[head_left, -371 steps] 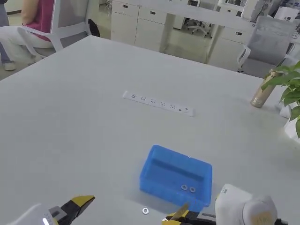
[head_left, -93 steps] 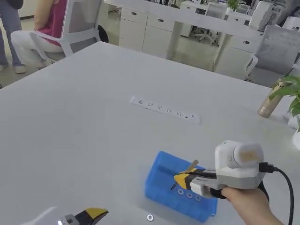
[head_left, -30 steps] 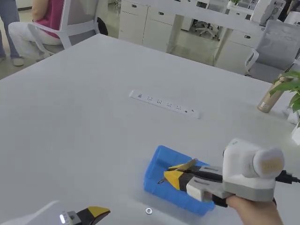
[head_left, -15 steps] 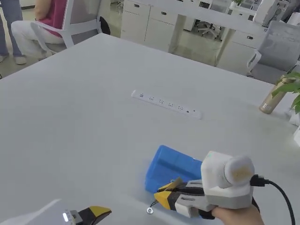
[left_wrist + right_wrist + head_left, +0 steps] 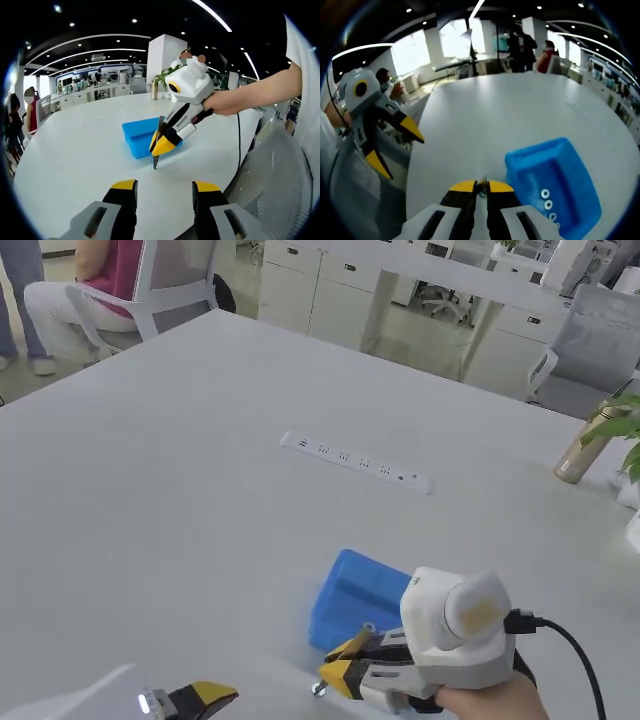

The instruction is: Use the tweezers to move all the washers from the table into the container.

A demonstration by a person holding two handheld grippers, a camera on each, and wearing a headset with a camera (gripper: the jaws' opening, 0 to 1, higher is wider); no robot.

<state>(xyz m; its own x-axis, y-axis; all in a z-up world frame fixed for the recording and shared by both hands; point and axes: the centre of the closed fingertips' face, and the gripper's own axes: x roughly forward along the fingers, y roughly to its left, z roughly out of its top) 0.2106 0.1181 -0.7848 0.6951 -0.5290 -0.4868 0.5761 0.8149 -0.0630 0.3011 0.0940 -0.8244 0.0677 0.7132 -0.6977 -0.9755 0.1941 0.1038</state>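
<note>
Two right gripper (image 5: 482, 187) jaws clamp the tweezers (image 5: 155, 161), lowered from over the container (image 5: 350, 590) to the washer (image 5: 317, 690) (left gripper (image 5: 164, 186) jaws spread, empty).

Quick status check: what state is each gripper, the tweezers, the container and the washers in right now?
right gripper: shut on the tweezers.
left gripper: open, empty.
tweezers: tips down at the loose washer.
loose washer: on the table, outside the container.
container: upright, three washers inside.
</note>
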